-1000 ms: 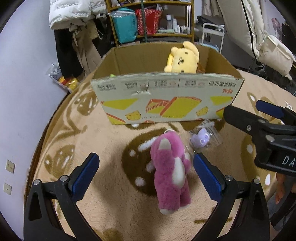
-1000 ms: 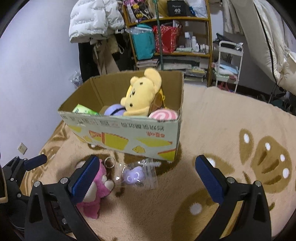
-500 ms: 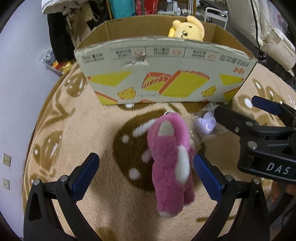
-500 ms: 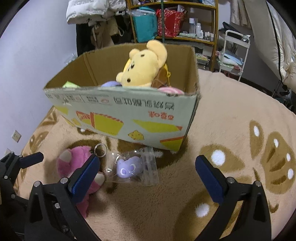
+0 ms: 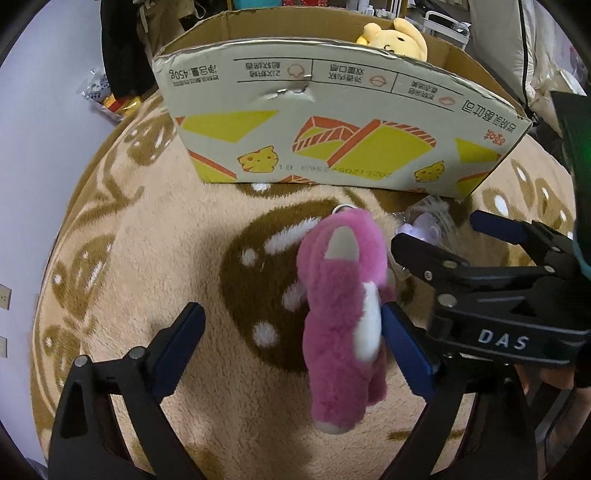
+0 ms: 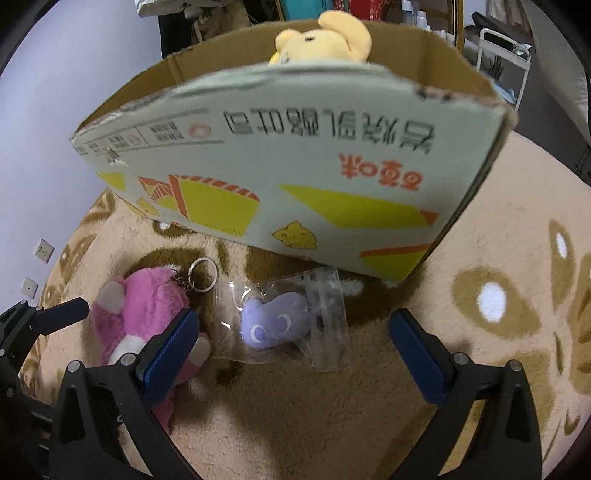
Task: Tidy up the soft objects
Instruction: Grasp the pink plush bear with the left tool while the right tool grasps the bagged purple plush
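Left wrist view: your left gripper (image 5: 291, 328) is closing around the fluffy pink plush bear (image 5: 343, 306) lying on the beige-and-brown patterned carpet (image 5: 166, 258); the right pad touches its flank, the left pad stands clear. The printed cardboard box (image 5: 332, 125) sits at twelve o'clock, a yellow plush dog (image 5: 397, 35) inside.

Right wrist view: your right gripper (image 6: 291, 343) is spread wide over the small purple plush in a clear plastic bag (image 6: 284, 321), touching nothing. The pink bear lies at nine o'clock, its metal key ring (image 6: 202, 275) beside the bag.
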The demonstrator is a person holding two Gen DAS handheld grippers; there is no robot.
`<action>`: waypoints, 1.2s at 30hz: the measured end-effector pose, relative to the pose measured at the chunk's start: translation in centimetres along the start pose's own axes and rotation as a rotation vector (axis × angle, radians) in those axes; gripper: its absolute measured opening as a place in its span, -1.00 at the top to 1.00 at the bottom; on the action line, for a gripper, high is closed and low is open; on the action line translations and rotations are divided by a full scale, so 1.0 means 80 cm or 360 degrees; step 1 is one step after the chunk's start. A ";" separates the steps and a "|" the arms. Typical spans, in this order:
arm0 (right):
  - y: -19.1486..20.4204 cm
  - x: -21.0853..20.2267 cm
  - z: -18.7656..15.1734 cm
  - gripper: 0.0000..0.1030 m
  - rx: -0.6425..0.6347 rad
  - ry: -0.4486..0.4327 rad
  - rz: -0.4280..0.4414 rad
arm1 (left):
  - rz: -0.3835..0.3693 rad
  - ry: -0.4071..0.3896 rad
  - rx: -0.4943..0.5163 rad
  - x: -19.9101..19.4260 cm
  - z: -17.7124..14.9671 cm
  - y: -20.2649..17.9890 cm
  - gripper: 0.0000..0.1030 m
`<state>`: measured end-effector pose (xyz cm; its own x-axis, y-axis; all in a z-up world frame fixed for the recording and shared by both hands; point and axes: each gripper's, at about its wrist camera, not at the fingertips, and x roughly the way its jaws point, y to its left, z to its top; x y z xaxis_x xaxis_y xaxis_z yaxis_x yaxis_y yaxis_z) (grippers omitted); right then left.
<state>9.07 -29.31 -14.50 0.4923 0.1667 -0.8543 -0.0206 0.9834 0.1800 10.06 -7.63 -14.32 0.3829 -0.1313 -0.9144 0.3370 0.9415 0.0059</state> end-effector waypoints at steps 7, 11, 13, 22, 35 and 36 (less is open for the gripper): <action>-0.001 0.005 0.003 -1.00 0.0030 -0.0012 0.0018 | -0.0132 0.0019 0.0023 -0.004 0.000 -0.010 -0.19; 0.000 0.007 0.003 -1.00 0.0023 0.0001 0.0005 | -0.0268 0.0050 -0.0015 -0.008 0.001 -0.010 0.32; 0.002 0.010 0.003 -1.00 0.0002 0.0006 -0.0007 | -0.0264 0.0044 -0.0017 -0.009 0.001 -0.010 0.34; 0.019 0.021 0.004 -1.00 -0.0046 -0.0002 -0.0067 | -0.0167 -0.0013 -0.0023 -0.023 -0.002 -0.002 0.37; 0.044 0.034 -0.001 -0.89 -0.0176 0.0033 -0.0216 | 0.0073 -0.0125 -0.0084 -0.038 0.003 0.033 0.37; 0.047 0.034 -0.001 -0.81 -0.0176 0.0038 -0.0221 | 0.0076 -0.0125 -0.0085 -0.038 0.003 0.033 0.37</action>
<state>10.27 -25.18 -16.19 0.4761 0.0290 -0.8789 -0.0499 0.9987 0.0059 10.01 -4.80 -11.45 0.4645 -0.1078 -0.8790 0.2712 0.9622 0.0253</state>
